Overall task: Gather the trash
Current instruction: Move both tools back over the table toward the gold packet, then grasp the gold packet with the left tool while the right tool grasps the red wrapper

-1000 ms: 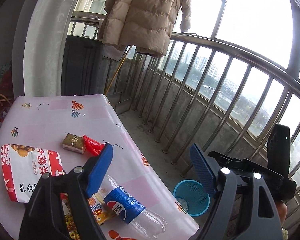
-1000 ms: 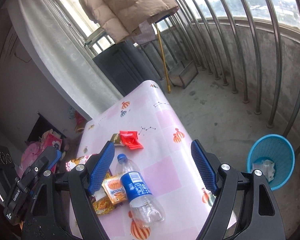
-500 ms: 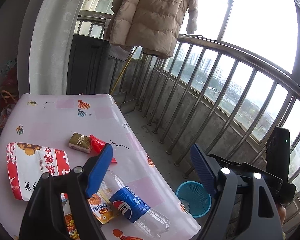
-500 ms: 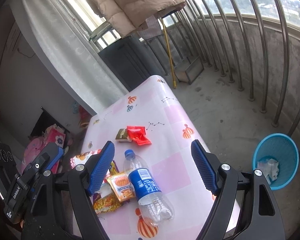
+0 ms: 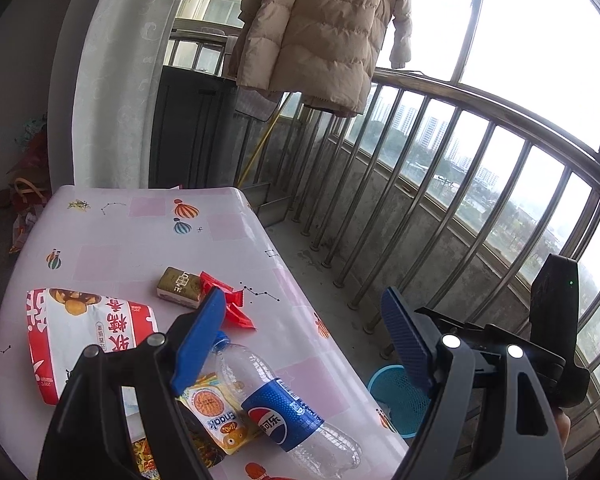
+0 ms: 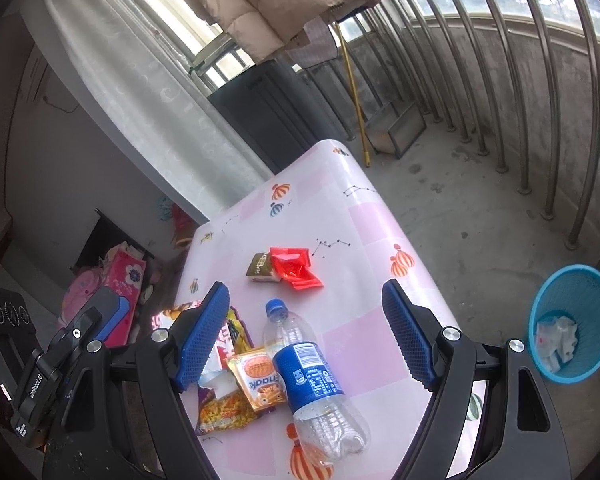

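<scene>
An empty cola bottle [image 5: 284, 400] [image 6: 312, 376] with a blue label lies on the pink table [image 5: 148, 240] [image 6: 360, 344], cap pointing away. Beside it sit an orange snack packet [image 5: 216, 412] [image 6: 260, 376], a big red-and-white chip bag [image 5: 80, 332], a gold box [image 5: 180, 286] [image 6: 262, 266] and a red wrapper [image 5: 236, 312] [image 6: 296, 268]. A blue bin [image 5: 400, 396] [image 6: 572, 320] stands on the floor right of the table. My left gripper [image 5: 300, 340] and right gripper [image 6: 304, 332] hover open above the bottle, holding nothing.
A steel balcony railing [image 5: 440, 184] [image 6: 520, 80] curves round the right side. A beige padded coat [image 5: 324, 28] hangs over a dark cabinet [image 5: 192, 128] at the back. A dustpan [image 6: 396, 128] and yellow broom handle [image 6: 352, 88] stand on the concrete floor. Bags [image 6: 120, 280] lie left of the table.
Both views have shifted a little, so the table and trash sit slightly further right and lower in frame. Both grippers stay open the same width and nothing on the table has moved.
</scene>
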